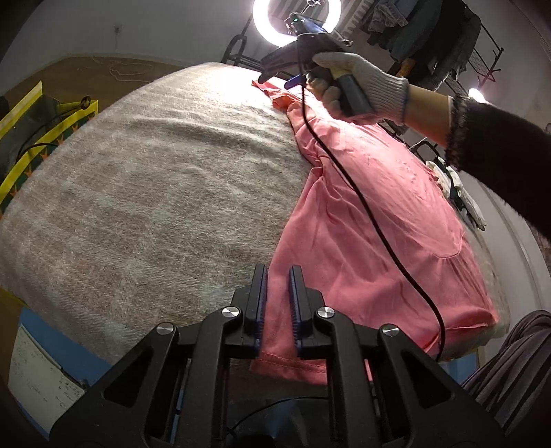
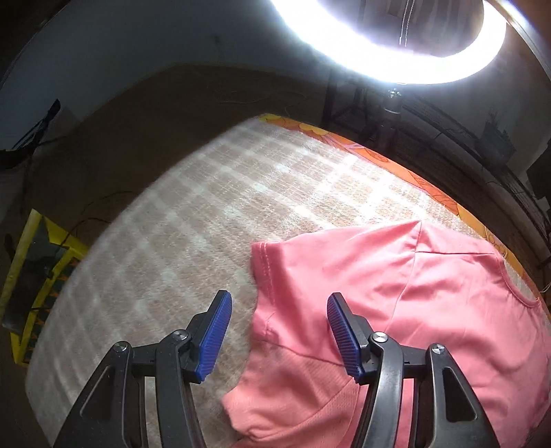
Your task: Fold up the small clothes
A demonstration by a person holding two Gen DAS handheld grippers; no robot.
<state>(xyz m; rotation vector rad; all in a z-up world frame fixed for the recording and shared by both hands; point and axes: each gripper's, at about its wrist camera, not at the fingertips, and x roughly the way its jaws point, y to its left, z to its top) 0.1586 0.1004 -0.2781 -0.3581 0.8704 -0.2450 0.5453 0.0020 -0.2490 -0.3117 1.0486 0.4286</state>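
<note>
A pink small shirt lies spread along the right side of a beige checked blanket. My left gripper is shut on the shirt's near hem corner, with pink cloth pinched between its blue pads. At the far end a gloved hand holds my right gripper over the shirt's far tip. In the right wrist view my right gripper stands open just above the shirt's sleeve edge. The left finger is over the blanket and the right finger is over the pink cloth.
A black cable from the right gripper trails across the shirt. A ring light and a clothes rack stand behind the table. A yellow-edged mat lies on the floor at left. White cloth lies at the right edge.
</note>
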